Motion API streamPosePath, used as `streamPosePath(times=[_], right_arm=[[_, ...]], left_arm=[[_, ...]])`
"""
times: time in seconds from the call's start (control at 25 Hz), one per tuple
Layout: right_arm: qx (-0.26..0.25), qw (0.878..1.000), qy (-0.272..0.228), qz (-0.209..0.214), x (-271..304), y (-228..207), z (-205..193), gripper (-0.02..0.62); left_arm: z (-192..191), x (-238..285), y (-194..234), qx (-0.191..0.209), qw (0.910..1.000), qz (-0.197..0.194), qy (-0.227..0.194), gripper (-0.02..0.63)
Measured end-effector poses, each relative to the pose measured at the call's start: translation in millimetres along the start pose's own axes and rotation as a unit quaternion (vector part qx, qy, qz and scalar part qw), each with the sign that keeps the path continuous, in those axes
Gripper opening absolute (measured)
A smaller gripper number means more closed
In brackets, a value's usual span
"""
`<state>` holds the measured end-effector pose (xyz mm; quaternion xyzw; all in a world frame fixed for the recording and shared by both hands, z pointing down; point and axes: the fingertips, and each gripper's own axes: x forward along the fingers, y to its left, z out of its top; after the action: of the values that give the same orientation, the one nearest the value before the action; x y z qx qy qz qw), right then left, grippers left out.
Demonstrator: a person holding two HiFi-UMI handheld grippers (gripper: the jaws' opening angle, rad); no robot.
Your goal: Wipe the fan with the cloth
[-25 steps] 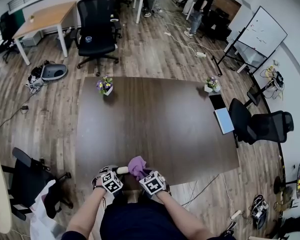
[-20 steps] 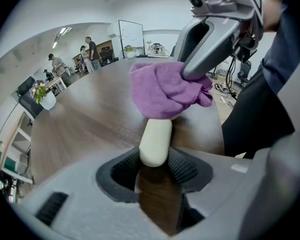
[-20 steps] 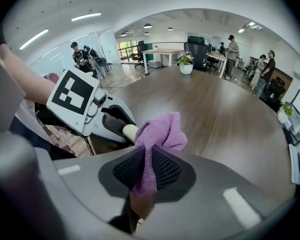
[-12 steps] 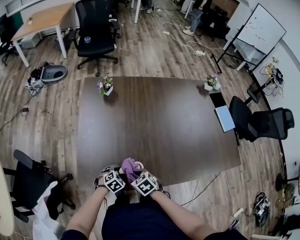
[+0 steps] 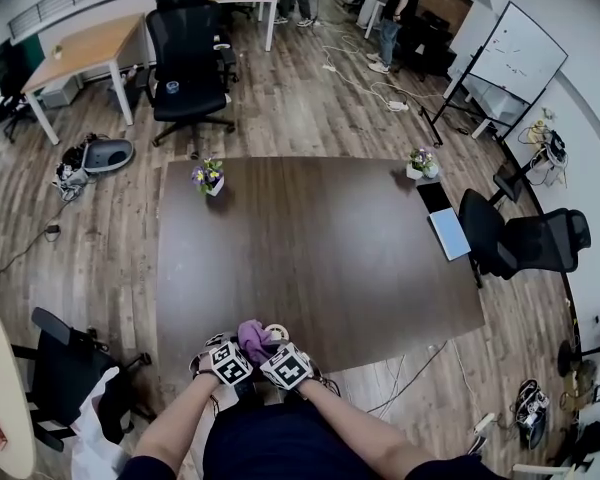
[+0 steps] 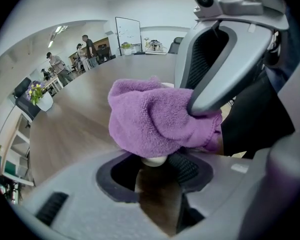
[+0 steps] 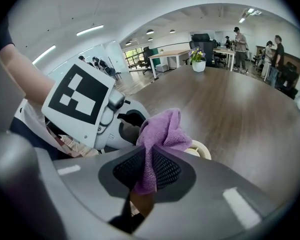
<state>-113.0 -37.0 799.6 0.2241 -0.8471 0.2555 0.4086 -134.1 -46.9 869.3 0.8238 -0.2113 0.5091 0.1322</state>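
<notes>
At the surface's (image 5: 320, 248) six o'clock edge, the fan (image 6: 153, 160) is being gripped by the left claw (image 6: 152, 168), the cloth (image 7: 162, 131) by the right claw (image 7: 149, 173).

No text can be read; the marks on the whiteboard (image 5: 518, 53) are too small.

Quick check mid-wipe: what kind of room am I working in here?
Most likely an open-plan office or shared lab workspace. There is a wheeled black office chair, a whiteboard on a stand and a wooden desk around a long dark meeting table.
</notes>
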Motion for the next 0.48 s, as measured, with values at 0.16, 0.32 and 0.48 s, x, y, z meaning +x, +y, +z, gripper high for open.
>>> streamPosePath(times=[0.16, 0.32, 0.48], right_arm=[[0.004, 1.0, 0.001, -0.024, -14.7, -14.3, -4.9, 0.054], [0.03, 0.999, -0.006, -0.037, -26.6, -31.4, -13.4, 0.054], [0.048, 0.997, -0.003, -0.056, -39.1, -52.5, -22.4, 0.054]], left_arm=[[-0.1, 1.0, 0.4, 0.001, 1.0, -0.004, 0.008, 0.176], [-0.9, 1.4, 1.3, 0.0, 0.9999, 0.004, 0.014, 0.178], [0.2, 2.2, 0.0, 0.005, 0.9998, 0.005, 0.02, 0.176]])
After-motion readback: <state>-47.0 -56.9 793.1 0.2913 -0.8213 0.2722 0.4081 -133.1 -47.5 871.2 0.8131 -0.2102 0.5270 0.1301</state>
